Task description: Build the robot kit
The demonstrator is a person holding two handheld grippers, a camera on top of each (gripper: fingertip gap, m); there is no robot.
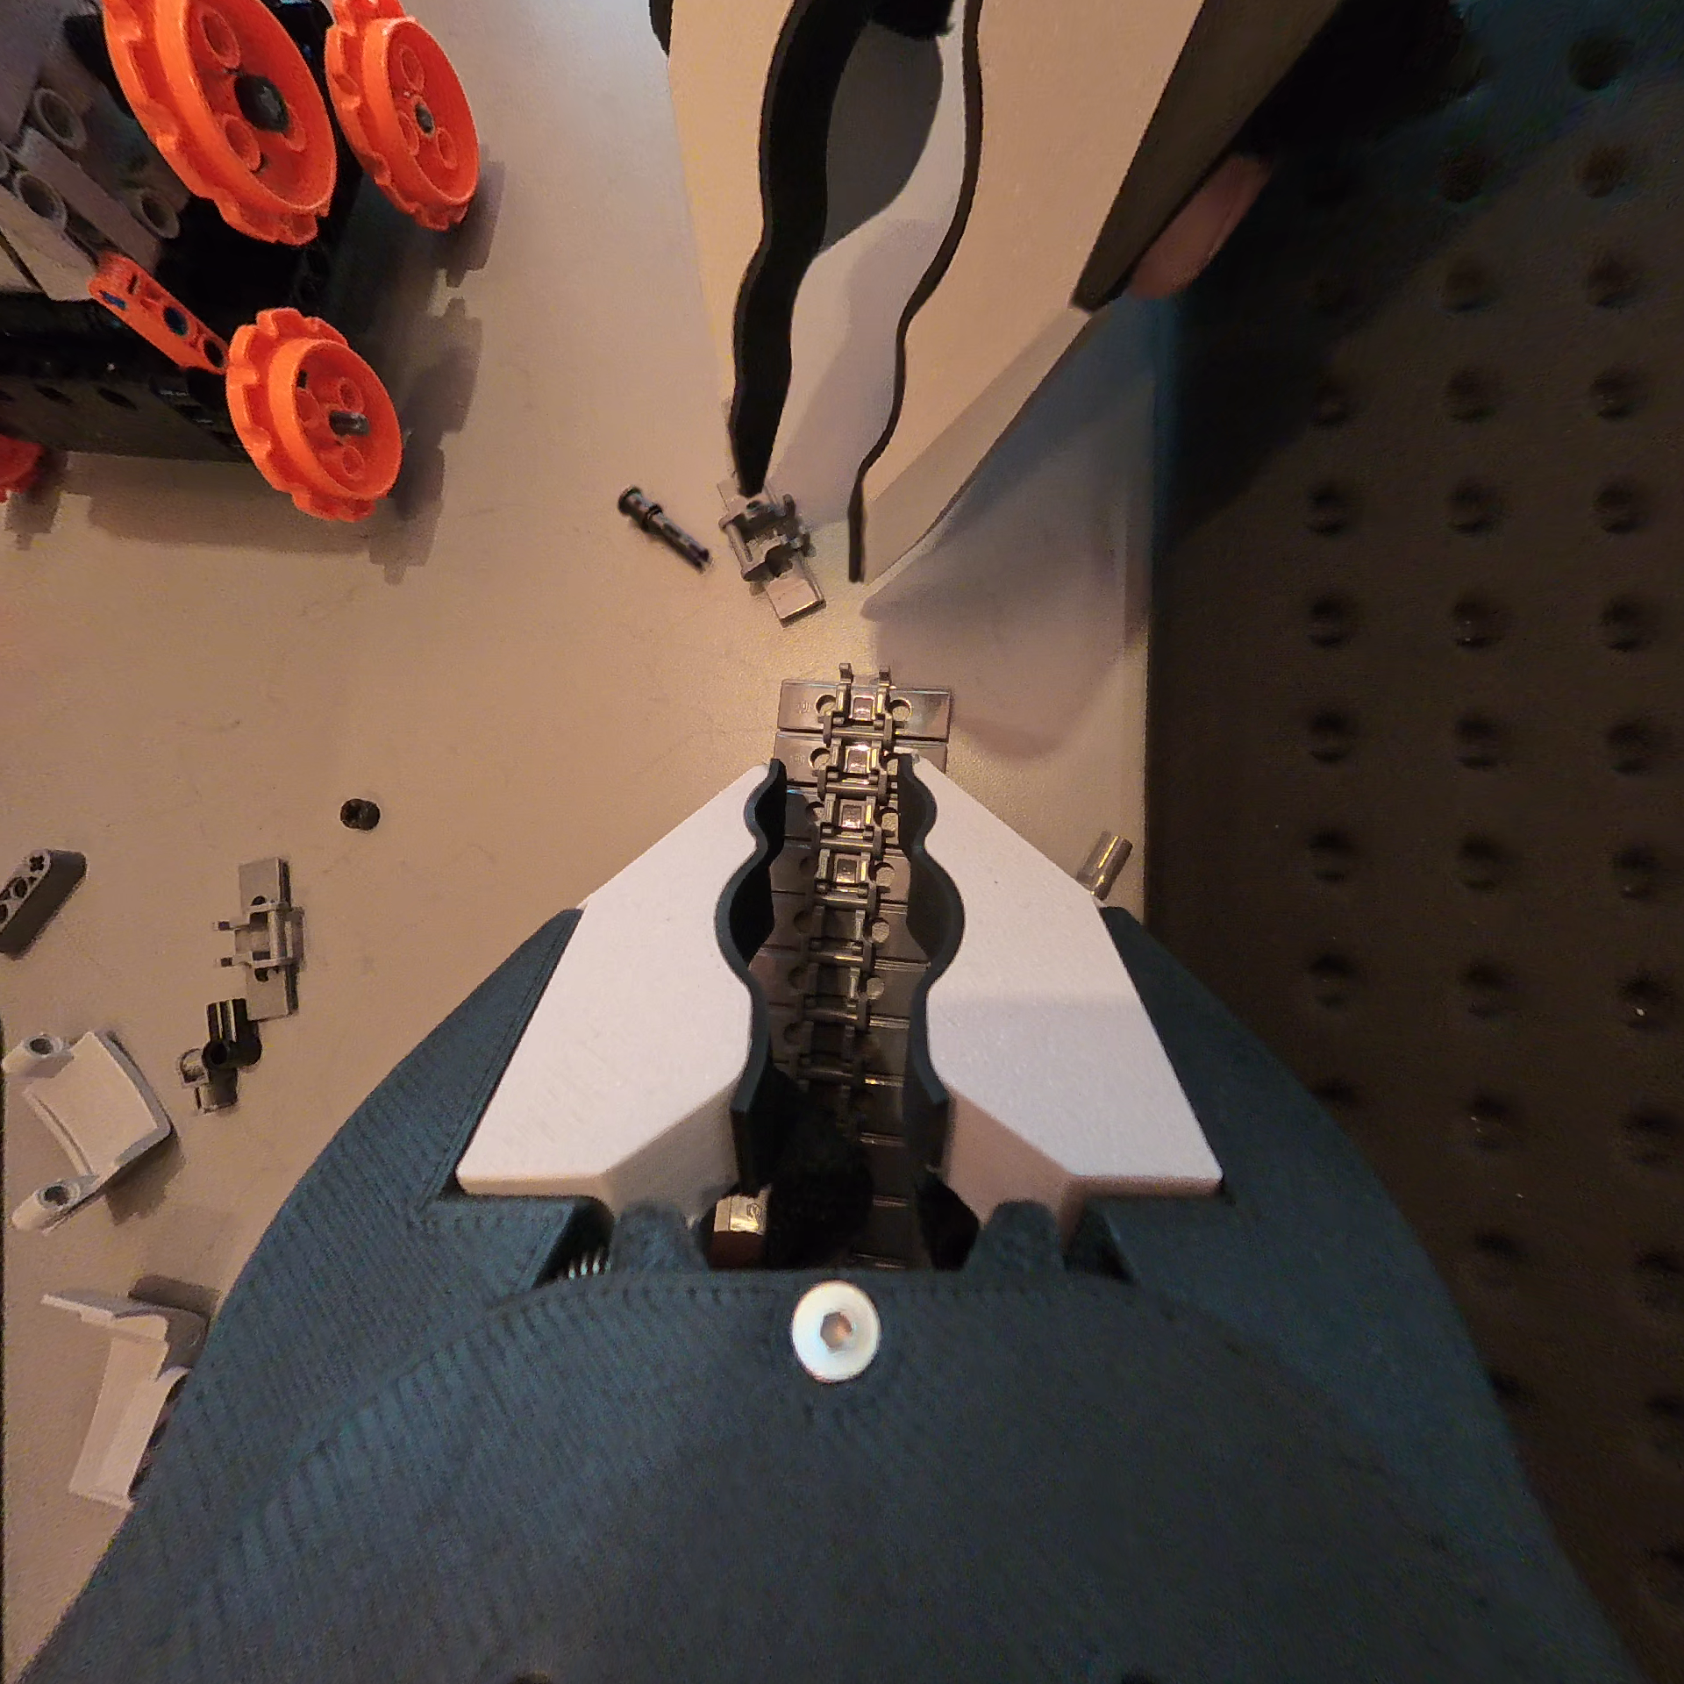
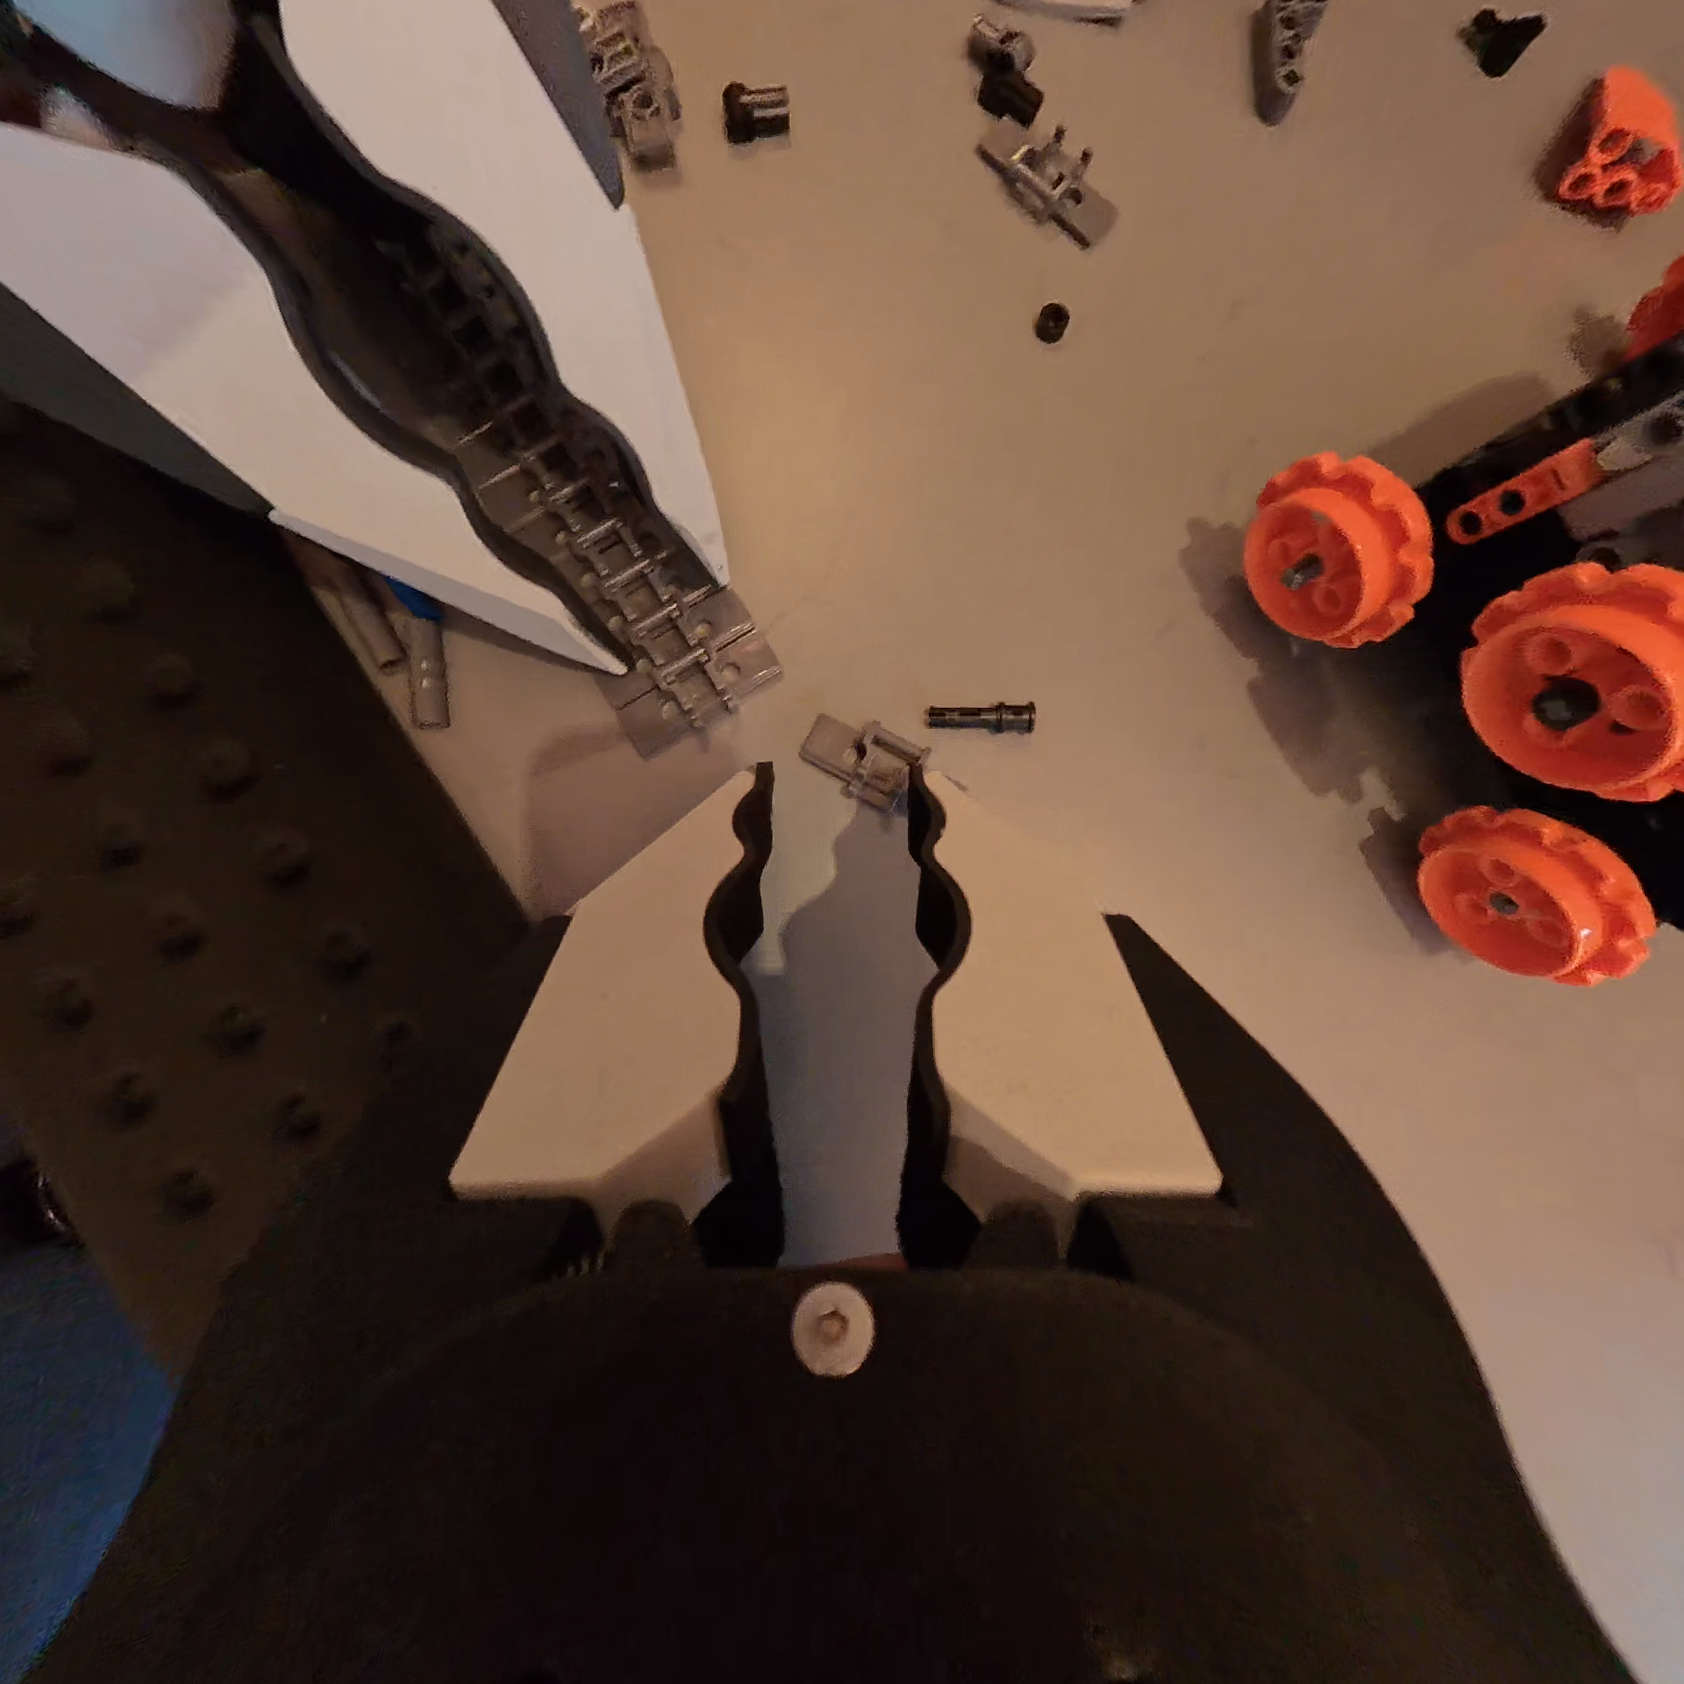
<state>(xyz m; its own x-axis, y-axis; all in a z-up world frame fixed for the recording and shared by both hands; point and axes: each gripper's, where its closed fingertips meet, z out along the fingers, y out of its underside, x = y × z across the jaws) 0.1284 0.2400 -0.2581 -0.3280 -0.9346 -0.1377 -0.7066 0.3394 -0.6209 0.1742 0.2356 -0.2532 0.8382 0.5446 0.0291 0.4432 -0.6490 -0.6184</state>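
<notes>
Gripping a grey strip of linked track pieces, the left gripper is clamped on it, with the strip running lengthwise between the fingers and its free end poking out just past the tips. The strip's long axis follows the gripper's own forward line.

Straight ahead of that free end, a short way off on the pale table, lies a single loose track link. The right gripper reaches it from the opposite side; its fingers are parted with nothing between them, and one fingertip touches or nearly touches the link, which sits just beyond the tips and slightly to that gripper's right. The link lies crosswise, tilted, not lined up with the strip. The right gripper is clearly nearer to it.

Just beside the link, a small black pin lies apart from both. Farther off, to the left gripper's front-left, sits a black toy vehicle with orange wheels. More small grey parts are scattered to the left gripper's left. A dark studded mat borders the table on its right.
</notes>
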